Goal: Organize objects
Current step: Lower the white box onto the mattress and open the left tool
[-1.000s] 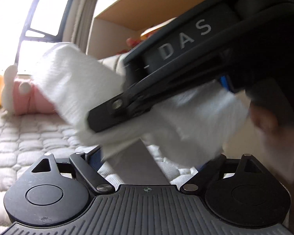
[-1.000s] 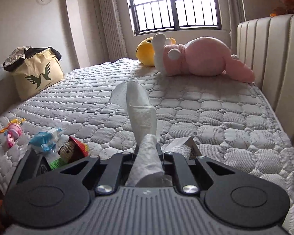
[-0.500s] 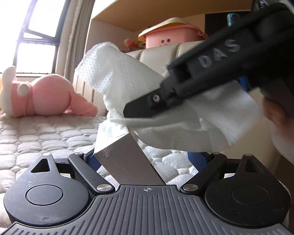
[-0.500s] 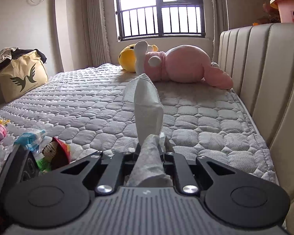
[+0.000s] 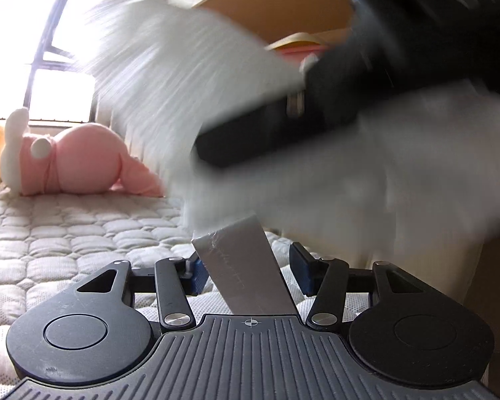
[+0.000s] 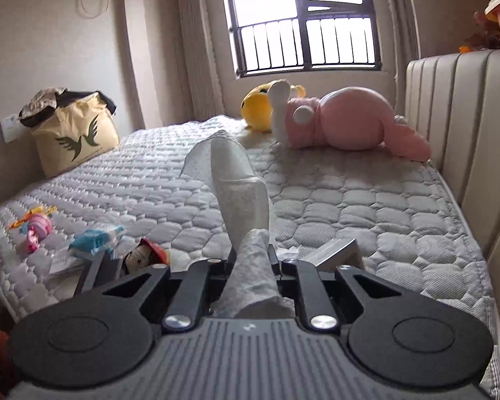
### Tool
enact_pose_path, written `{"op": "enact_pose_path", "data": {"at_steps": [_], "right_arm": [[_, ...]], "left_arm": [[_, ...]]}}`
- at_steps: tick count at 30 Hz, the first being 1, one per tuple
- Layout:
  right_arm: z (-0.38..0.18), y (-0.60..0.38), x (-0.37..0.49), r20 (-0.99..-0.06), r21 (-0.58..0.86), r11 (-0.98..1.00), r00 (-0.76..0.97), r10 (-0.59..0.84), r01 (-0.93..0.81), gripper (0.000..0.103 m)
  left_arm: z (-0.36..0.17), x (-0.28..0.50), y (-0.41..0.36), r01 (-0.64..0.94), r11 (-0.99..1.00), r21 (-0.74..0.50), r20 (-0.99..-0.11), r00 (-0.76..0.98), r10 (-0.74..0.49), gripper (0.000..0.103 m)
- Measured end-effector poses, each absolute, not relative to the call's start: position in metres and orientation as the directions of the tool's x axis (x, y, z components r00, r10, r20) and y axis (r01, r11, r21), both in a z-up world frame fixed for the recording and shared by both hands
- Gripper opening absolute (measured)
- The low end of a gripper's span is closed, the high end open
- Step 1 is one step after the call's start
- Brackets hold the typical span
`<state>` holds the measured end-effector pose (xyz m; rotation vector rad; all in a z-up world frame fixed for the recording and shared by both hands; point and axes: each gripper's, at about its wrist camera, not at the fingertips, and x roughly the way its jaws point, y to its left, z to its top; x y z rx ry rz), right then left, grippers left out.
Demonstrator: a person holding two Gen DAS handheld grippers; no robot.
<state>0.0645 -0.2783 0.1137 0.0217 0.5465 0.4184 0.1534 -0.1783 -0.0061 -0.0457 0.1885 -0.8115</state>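
tissue (image 6: 236,180): between right gripper (image 6: 251,260) fingers, extending ahead
box (image 6: 336,250): just right of right gripper
toys (image 6: 36,228): left, on mattress (image 6: 350,200)
plush rabbit (image 6: 333,120): far ahead

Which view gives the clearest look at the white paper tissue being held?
The right wrist view: the white paper tissue is sharp, standing up from the shut right claw over the quilted grey mattress. The left wrist view shows it only as a motion-blurred white mass.

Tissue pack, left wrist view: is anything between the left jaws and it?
Nothing visible. The grey tissue pack already sits between the jaws of the left gripper. The right gripper, shut on the blurred tissue, is above the pack, not in between.
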Motion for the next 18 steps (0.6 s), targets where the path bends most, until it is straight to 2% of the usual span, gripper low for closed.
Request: {"op": "enact_pose_path", "data": {"at_steps": [3, 8, 10, 12, 14, 18], "right_arm": [[0.103, -0.275, 0.067, -0.530, 0.111, 0.918, 0.758, 0.380, -0.382, 0.015], [0.103, -0.302, 0.074, -0.508, 0.134, 0.955, 0.810, 0.295, -0.264, 0.013], [0.099, -0.315, 0.077, -0.509, 0.126, 0.973, 0.829, 0.230, -0.192, 0.013], [0.093, -0.328, 0.079, -0.518, 0.137, 0.982, 0.835, 0.183, -0.130, 0.015], [0.084, -0.339, 0.079, -0.532, 0.168, 0.981, 0.829, 0.172, -0.096, 0.015], [0.064, -0.352, 0.074, -0.555, 0.219, 0.975, 0.816, 0.160, -0.043, 0.018]], "left_arm": [[-0.007, 0.156, -0.178, 0.717, 0.688, -0.113, -0.152, 0.672, -0.725, 0.056], [-0.009, 0.158, -0.180, 0.724, 0.683, -0.097, -0.151, 0.667, -0.729, 0.056], [-0.010, 0.159, -0.179, 0.725, 0.682, -0.096, -0.153, 0.667, -0.730, 0.061], [-0.011, 0.161, -0.177, 0.723, 0.683, -0.105, -0.158, 0.666, -0.729, 0.061], [-0.011, 0.161, -0.174, 0.720, 0.685, -0.115, -0.169, 0.665, -0.727, 0.061], [-0.011, 0.151, -0.165, 0.708, 0.694, -0.132, -0.203, 0.666, -0.718, 0.072]]}}
